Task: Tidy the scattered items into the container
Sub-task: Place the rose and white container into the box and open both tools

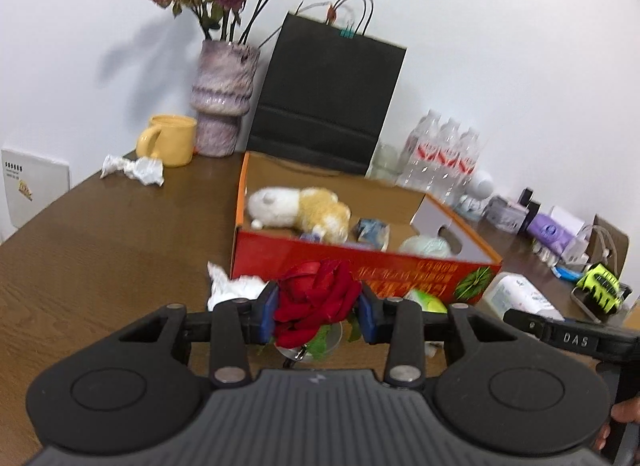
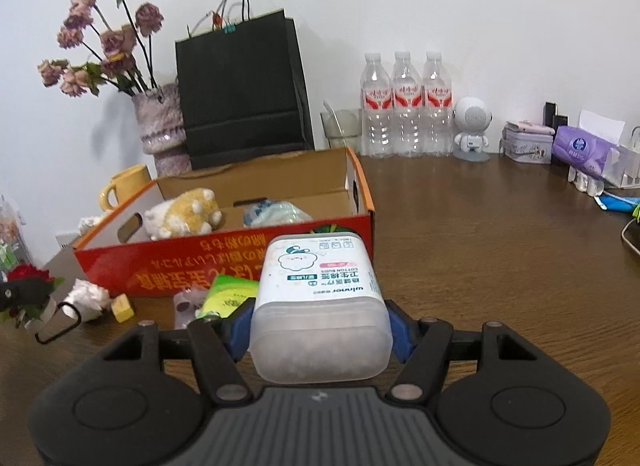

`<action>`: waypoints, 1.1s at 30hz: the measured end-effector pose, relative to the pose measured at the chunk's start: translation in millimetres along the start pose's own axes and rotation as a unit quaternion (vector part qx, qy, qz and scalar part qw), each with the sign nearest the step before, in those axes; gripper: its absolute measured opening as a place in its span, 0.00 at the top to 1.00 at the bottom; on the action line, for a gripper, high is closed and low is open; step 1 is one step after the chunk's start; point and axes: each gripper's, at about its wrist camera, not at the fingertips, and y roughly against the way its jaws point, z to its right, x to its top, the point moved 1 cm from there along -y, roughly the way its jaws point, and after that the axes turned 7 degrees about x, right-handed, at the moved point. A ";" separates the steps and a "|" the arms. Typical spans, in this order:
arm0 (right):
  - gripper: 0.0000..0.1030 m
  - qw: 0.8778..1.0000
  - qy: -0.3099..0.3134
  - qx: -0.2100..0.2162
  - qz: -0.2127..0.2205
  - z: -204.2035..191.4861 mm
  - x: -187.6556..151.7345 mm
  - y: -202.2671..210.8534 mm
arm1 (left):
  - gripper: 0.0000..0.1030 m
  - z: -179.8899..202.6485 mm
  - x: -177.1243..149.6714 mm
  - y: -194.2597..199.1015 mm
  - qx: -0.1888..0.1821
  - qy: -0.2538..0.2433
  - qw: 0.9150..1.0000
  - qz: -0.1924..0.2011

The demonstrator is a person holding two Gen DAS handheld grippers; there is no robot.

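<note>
Left gripper (image 1: 318,312): blue pads are clamped on the red artificial rose (image 1: 316,298), held just in front of the red cardboard box (image 1: 360,262)'s near wall. The bloom is squeezed at its sides; a clear base and green leaves are seen below it. Petals are judged soft and compressible, very light, not slippery, so crushing is the risk rather than dropping. A hold lower down, at the base, is judged firmer.

Right gripper (image 2: 318,330): pads are clamped on the cotton-swab box (image 2: 320,306), across its short sides near the frosted end. It is held just in front of the cardboard box's near right corner. Plastic is judged stiff, smooth and light; slip or pivot is possible since the labelled end overhangs forward.

Already inside the cardboard box: plush toy (image 1: 300,211), a small blue packet (image 1: 372,229), and a pale green item whose kind cannot be told.

In front of the cardboard box, on the table (image 2: 480,246): crumpled tissue (image 2: 86,298), yellow block (image 2: 122,308), green packet (image 2: 228,294). All judged light; tissue is soft, block is rigid and small, best pinched across flat faces.
</note>
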 end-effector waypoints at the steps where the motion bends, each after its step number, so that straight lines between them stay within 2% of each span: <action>1: 0.37 1.000 0.001 0.002 0.004 -0.8 1.8 3.6 | 0.62 -1.0 3.1 1.4 -0.007 0.006 1.000 0.001; 5: 0.37 1.000 0.012 0.007 0.021 -7.4 8.5 14.3 | 0.62 -6.7 17.8 2.8 -0.041 0.039 0.998 -0.004; 8: 0.37 0.999 0.022 0.011 0.030 -12.1 13.8 19.1 | 0.62 -7.3 29.5 1.7 -0.053 0.048 0.997 0.004; 17: 0.37 0.997 0.043 0.024 0.054 -21.9 49.3 3.1 | 0.62 9.1 71.2 -24.3 -0.064 0.046 0.996 0.041; 20: 0.37 0.997 0.048 0.024 0.058 -23.2 69.5 -16.0 | 0.62 15.6 82.7 -50.2 -0.060 0.046 0.996 0.041; 26: 0.37 0.998 0.050 0.025 0.043 -20.4 103.7 -79.4 | 0.62 21.9 92.6 -107.9 -0.025 0.044 0.998 0.042; 33: 0.37 0.998 0.052 0.023 0.004 -17.3 110.6 -145.4 | 0.61 24.5 88.9 -155.1 0.005 0.007 1.000 0.011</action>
